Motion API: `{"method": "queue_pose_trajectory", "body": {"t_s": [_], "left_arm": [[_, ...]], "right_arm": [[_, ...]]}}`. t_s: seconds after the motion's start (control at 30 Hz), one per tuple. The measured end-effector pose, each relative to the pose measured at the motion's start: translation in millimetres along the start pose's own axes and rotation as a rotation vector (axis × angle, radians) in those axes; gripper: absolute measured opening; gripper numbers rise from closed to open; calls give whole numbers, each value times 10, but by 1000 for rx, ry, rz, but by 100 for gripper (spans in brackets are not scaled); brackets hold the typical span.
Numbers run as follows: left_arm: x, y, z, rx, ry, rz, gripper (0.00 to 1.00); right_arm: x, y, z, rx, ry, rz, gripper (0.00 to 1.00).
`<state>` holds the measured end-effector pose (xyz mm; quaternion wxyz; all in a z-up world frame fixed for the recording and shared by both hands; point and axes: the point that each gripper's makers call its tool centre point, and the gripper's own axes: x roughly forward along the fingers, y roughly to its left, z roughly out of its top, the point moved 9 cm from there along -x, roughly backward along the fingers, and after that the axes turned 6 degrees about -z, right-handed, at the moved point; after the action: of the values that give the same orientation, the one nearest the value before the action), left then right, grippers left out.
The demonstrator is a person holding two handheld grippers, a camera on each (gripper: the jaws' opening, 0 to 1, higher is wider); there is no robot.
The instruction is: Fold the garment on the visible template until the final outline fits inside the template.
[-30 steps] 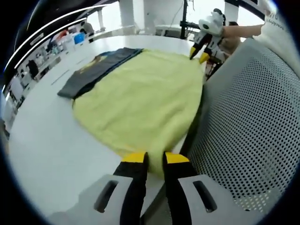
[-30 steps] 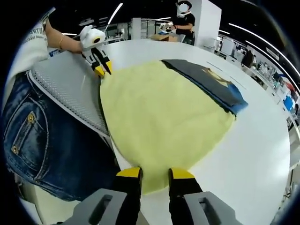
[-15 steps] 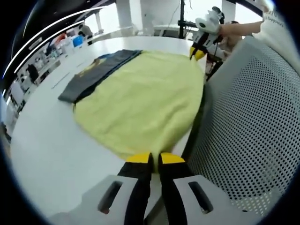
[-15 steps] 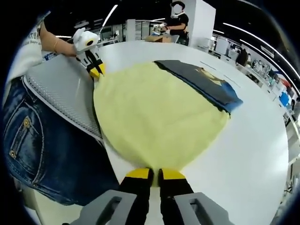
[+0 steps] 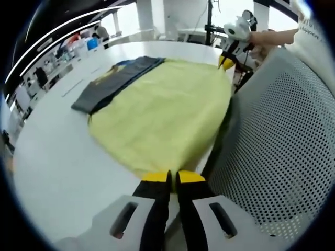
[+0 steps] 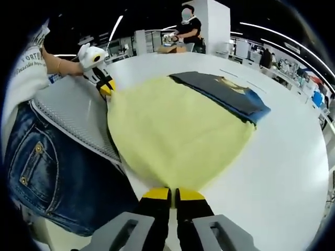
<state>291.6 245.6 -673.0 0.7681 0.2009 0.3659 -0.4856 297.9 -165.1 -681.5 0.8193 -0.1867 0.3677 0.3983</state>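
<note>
Both claws, the left claw (image 5: pixel 168 176) and the right claw (image 6: pixel 168 193), are pinched tight on opposite near corners of the pale yellow cloth garment (image 5: pixel 162 112) spread on the white bench (image 5: pixel 57 157), seemingly ready to lift that hem for a fold.

Sleeve (image 6: pixel 32 57) print — perhaps "PORTO".

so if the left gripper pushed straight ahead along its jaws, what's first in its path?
The left gripper is already shut on the near edge of the yellow garment, so that cloth comes first. Further along the line lies the dark folded garment on the white table, though depth is hard to judge.
</note>
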Motion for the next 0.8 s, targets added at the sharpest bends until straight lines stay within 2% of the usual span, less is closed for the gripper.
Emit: {"method": "queue_pose_trajectory", "body": {"t_s": [0.2,0.3,0.4,0.8], "left_arm": [[-39,-47,-2,-19,6,-17,1],[-68,-100,16,-1,18,-25,1],[-94,-123,6,-24,21,-39,1],[-244,-187,-19,-14,48,-82,1]], "right_arm": [[-43,38,2,-1,5,13,0],[-65,59,-6,0,8,21,0],[-96,85,-14,5,18,29,0],[-253,203,55,-24,23,72,0]]}}
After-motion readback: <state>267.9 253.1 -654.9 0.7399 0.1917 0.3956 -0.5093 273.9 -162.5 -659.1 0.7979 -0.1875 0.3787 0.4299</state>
